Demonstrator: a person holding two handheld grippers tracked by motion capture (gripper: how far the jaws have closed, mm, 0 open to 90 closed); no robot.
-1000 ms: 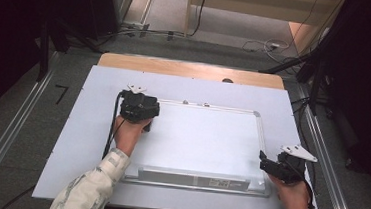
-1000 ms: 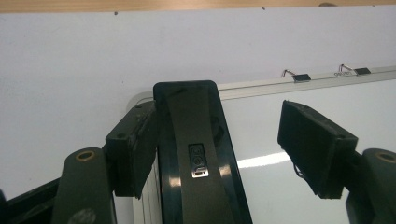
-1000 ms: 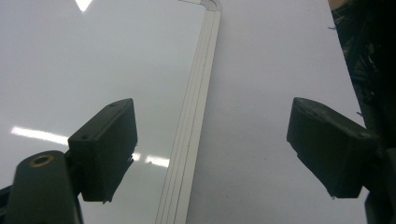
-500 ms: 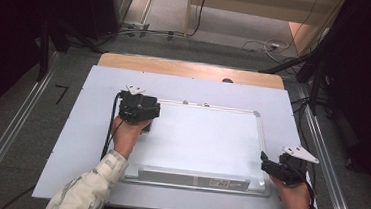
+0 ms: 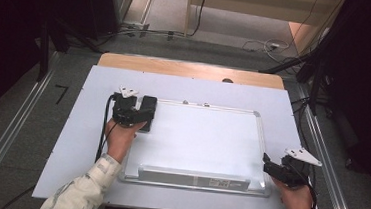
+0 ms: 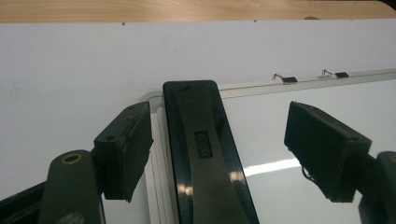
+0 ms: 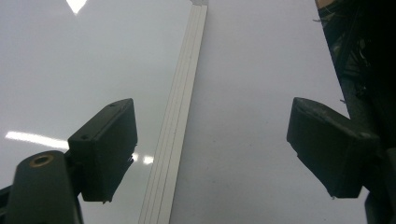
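A white whiteboard [image 5: 205, 141] with a silver frame lies flat on the white tabletop [image 5: 70, 145]. A black eraser [image 5: 149, 103] rests on the board's far left corner. My left gripper [image 5: 141, 116] stands open around it. In the left gripper view the eraser [image 6: 205, 154] lies between the jaws of that gripper [image 6: 224, 154], close beside the left jaw and well apart from the right one. My right gripper [image 5: 270, 166] hangs open at the board's near right edge. In the right gripper view, the board's frame [image 7: 177, 130] runs between the jaws of that gripper [image 7: 212, 149].
A long tray [image 5: 193, 178] runs along the board's near edge. Two small clips [image 6: 289, 78] sit on its far edge. A wooden strip [image 5: 191, 69] borders the tabletop at the back. Metal rails [image 5: 10, 136] flank the table, and cables [image 5: 258, 42] lie on the floor beyond.
My left gripper has shifted slightly toward the near side over the eraser. The right gripper has barely moved.
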